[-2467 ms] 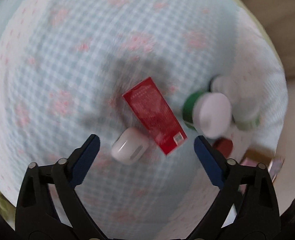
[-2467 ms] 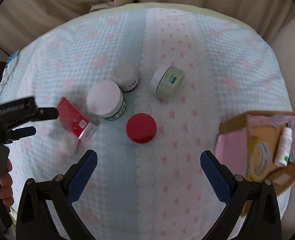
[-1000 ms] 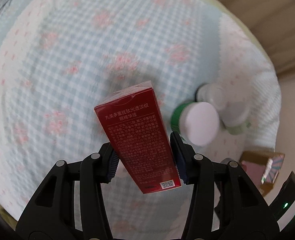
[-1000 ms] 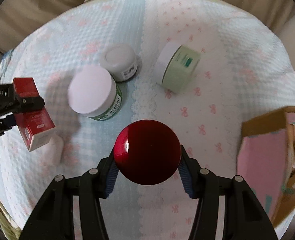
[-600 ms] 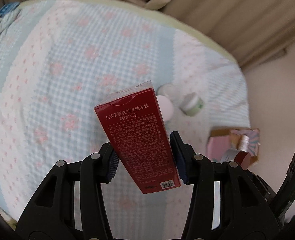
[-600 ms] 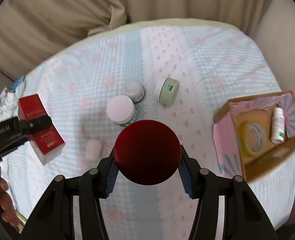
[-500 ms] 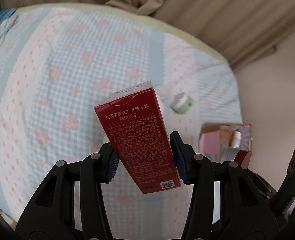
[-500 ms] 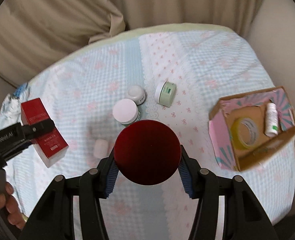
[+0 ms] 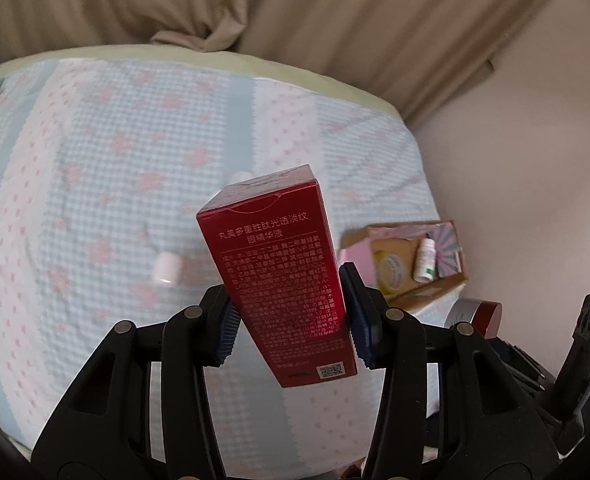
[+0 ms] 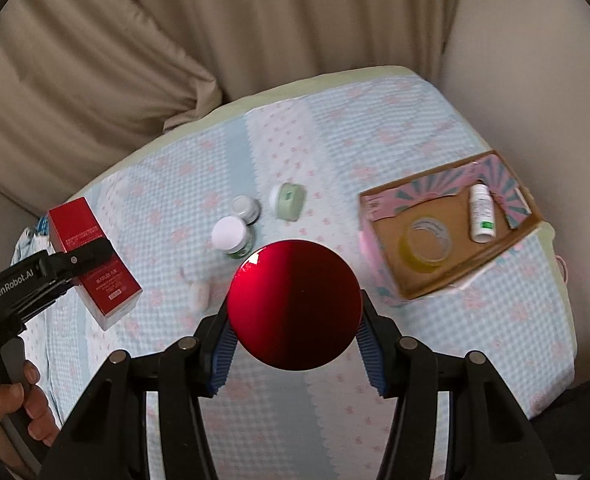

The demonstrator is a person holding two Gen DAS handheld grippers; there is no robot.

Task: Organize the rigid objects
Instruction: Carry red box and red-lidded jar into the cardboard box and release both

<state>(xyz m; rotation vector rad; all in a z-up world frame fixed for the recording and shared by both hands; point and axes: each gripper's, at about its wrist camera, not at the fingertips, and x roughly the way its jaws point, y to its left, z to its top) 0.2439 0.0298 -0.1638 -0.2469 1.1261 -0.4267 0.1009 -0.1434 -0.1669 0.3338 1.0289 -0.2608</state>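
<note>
The red carton [image 9: 283,280], a tall glossy box wrapped in clear film with white print on its face, hangs in the air over the bed with its long axis tilted, the flap end leaning up and away toward the left and the barcode end low and nearest the lens. The left gripper [image 9: 289,320] clamps it across its narrow sides near the lower half, the ribbed blue pads pressed flat on the cardboard and the jaws drawing a shade closer on it. The right gripper [image 10: 295,344] is closed on a round red jar [image 10: 294,305] with a shiny, mirror-smooth lid turned straight at the camera; its pads squeeze the jar's rim on both sides, jaws only a narrow way apart. Below lies a puffy blue-and-white checked bedspread [image 10: 415,128] with pink flowers and bows. On it stand a white-lidded green jar [image 10: 231,236], a smaller grey-lidded jar [image 10: 245,207] just behind it, a pale green jar [image 10: 289,200] tipped on its side, and a small white capsule-shaped case [image 10: 198,295]. Well to the right sits an open cardboard box [image 10: 387,248] with pink patterned flaps, holding a roll of clear tape [image 10: 427,246] and a small white bottle [image 10: 482,213] lying flat. A hand [image 10: 7,404] grips the left tool's handle at the lower left of the right wrist view. Beige curtains [image 10: 255,20] hang behind.
</note>
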